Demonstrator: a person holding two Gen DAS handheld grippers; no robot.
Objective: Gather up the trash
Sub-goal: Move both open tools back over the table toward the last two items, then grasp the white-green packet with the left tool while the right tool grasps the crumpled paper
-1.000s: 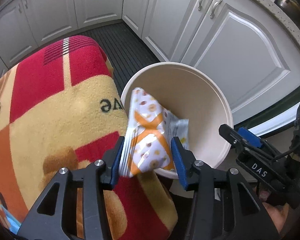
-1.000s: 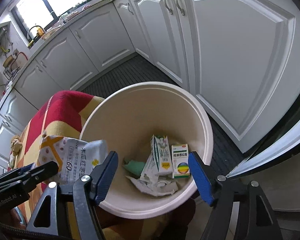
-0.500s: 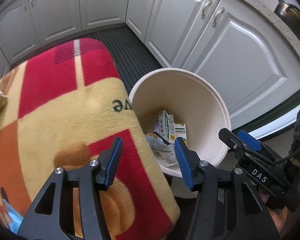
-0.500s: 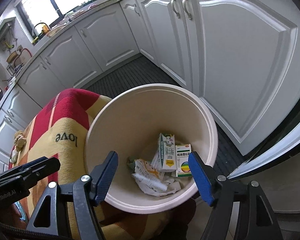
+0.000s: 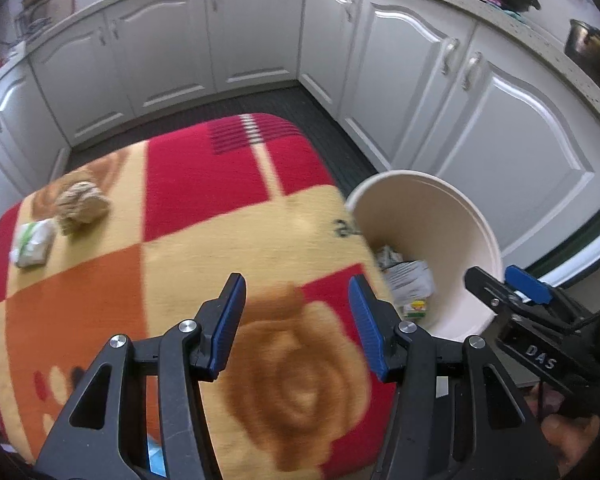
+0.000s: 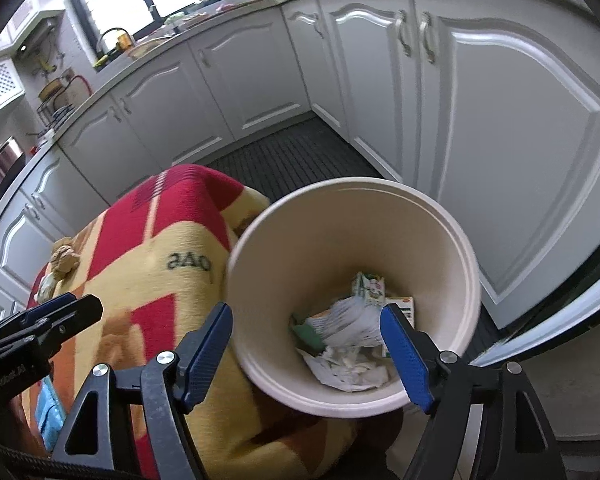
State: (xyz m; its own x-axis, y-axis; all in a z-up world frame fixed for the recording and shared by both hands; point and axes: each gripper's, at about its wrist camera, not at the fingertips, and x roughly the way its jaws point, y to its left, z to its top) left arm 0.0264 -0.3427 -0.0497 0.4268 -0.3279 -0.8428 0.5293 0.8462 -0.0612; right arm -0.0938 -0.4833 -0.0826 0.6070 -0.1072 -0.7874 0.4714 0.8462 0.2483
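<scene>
The left gripper [image 5: 296, 320] hangs empty over the blanket [image 5: 204, 216], its ribbed blue pads [image 5: 230, 322] spread wide with nothing between them. The right gripper [image 6: 306, 354] is likewise spread and empty, its pads framing the bin [image 6: 456, 240], which stands just beside the blanket's edge.

The step in hand looks like the reach for the next piece: two bits of trash lie at the blanket's far left corner — a crumpled brown wad [image 5: 82, 206] and, touching it, a flat white-and-green packet [image 5: 34, 242]. The left gripper is the nearer, so the next move probably calls for carrying it across the blanket to that corner and closing low on one piece.

The wad is lumpy and should crush under the pads; the packet is thin and may need an edge grip. The blanket is soft, fuzzy pile in red, orange and yellow blocks. The bin is a smooth cream plastic tub, round and tapering — cartons [image 6: 370, 288] and crumpled wrappers [image 6: 352, 368] already lie at its bottom.
</scene>
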